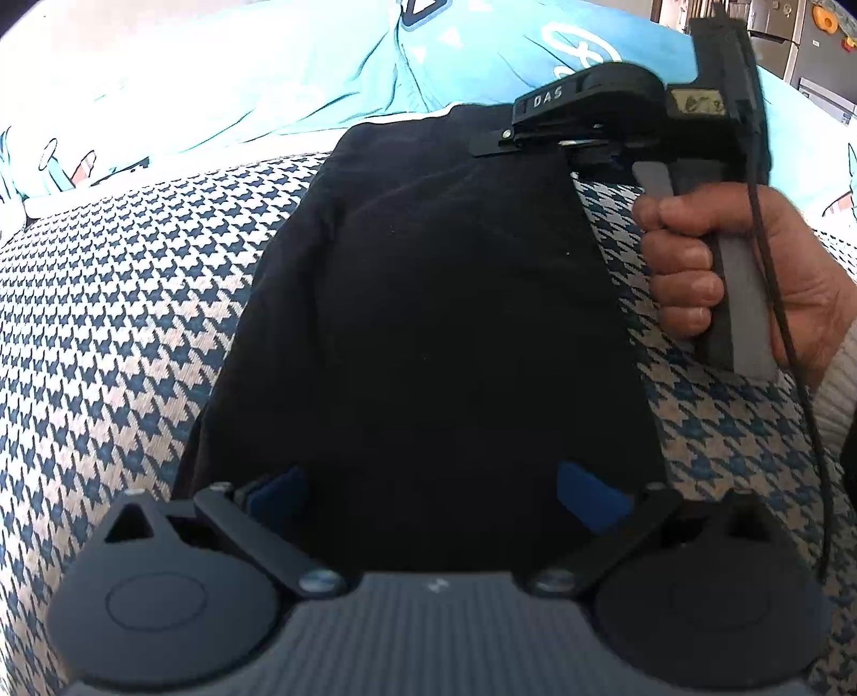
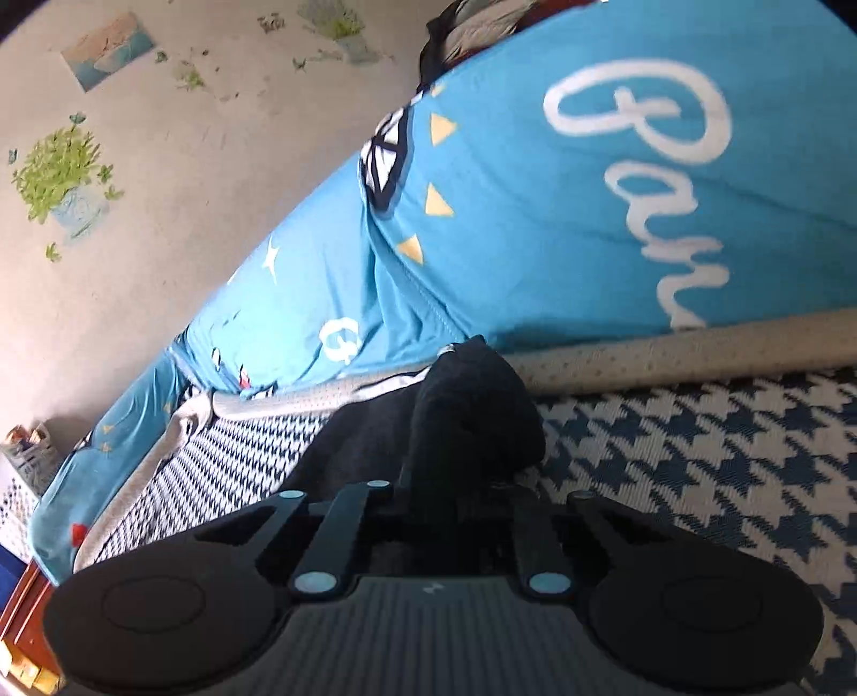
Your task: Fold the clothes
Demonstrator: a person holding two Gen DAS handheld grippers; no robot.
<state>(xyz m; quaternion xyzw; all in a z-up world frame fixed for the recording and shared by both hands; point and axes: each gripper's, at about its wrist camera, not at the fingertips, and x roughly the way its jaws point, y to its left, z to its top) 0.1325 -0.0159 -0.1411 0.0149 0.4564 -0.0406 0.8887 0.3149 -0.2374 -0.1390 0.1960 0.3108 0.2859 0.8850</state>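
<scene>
A black garment (image 1: pixel 428 300) lies folded in a long strip on a blue-and-white houndstooth blanket (image 1: pixel 134 321). My left gripper (image 1: pixel 434 498) hovers over the garment's near end, open, its blue pads (image 1: pixel 589 498) wide apart with nothing pinched. At the far right corner of the garment, my right gripper (image 1: pixel 541 142) is held by a person's hand (image 1: pixel 696 267). In the right wrist view that gripper (image 2: pixel 444 482) is shut on a bunched-up fold of the black garment (image 2: pixel 471 407), which rises from between its fingers.
Blue printed bedding (image 1: pixel 321 69) is heaped beyond the garment, with white lettering on the bedding (image 2: pixel 616 187) close ahead. A pale rolled edge (image 2: pixel 669 353) borders the houndstooth blanket (image 2: pixel 696 455). A wall with plant stickers (image 2: pixel 59 171) stands at the left, and a cabinet (image 1: pixel 803 48) at far right.
</scene>
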